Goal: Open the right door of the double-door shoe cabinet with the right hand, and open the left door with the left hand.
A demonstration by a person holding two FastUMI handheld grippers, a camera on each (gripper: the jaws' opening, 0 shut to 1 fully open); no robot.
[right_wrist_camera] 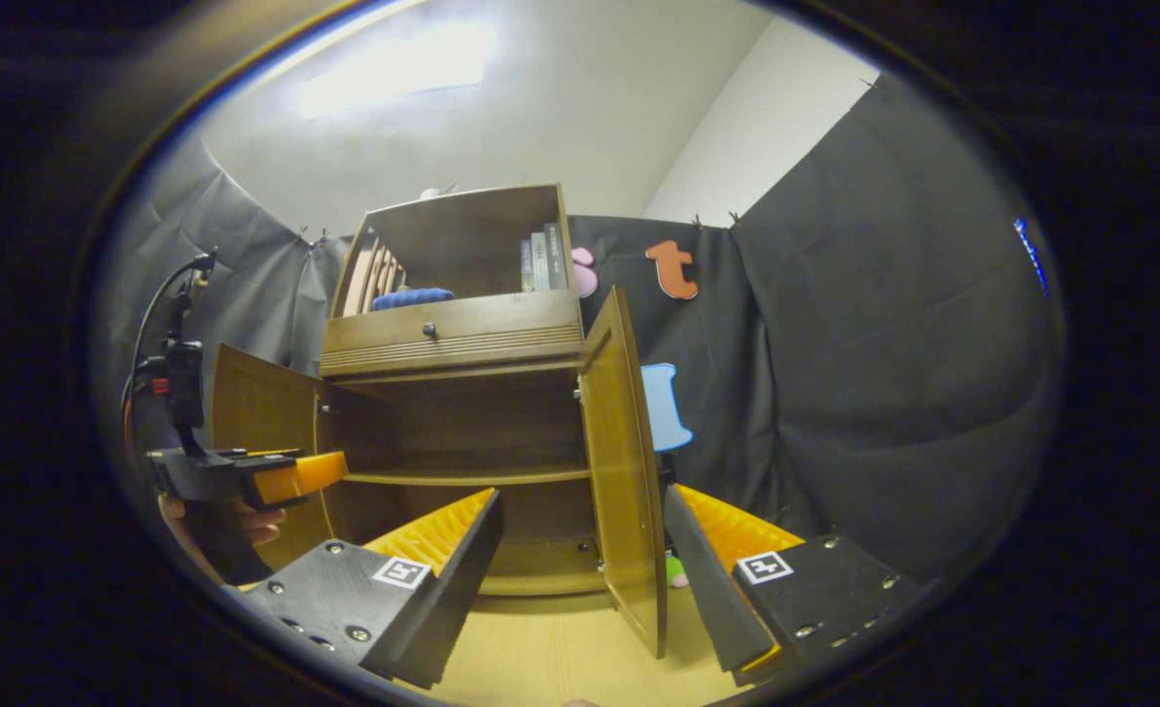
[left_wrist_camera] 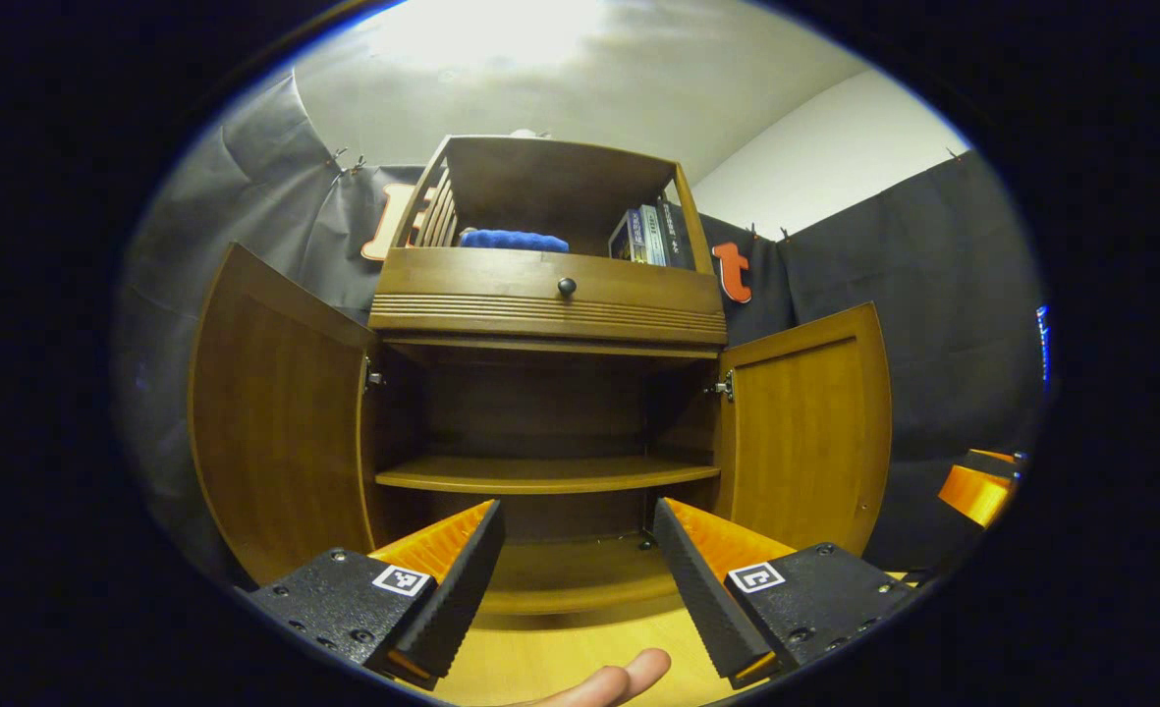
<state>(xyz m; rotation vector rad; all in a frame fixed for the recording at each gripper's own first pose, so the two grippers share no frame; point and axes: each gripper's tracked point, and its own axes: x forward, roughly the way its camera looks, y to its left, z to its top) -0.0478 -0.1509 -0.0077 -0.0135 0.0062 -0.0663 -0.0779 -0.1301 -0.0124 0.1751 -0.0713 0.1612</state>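
With both doors swung wide off the shoe cabinet (left_wrist_camera: 547, 295), left door (left_wrist_camera: 280, 412) and right door (left_wrist_camera: 805, 422), we judge the task done: left gripper (left_wrist_camera: 580, 570) & right gripper (right_wrist_camera: 580, 560) gape empty before it, nxt just withdraw.

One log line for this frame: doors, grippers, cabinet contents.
left door: open | right door: open | left gripper: open, holds nothing | right gripper: open, holds nothing | inner shelf: bare | task: both doors open
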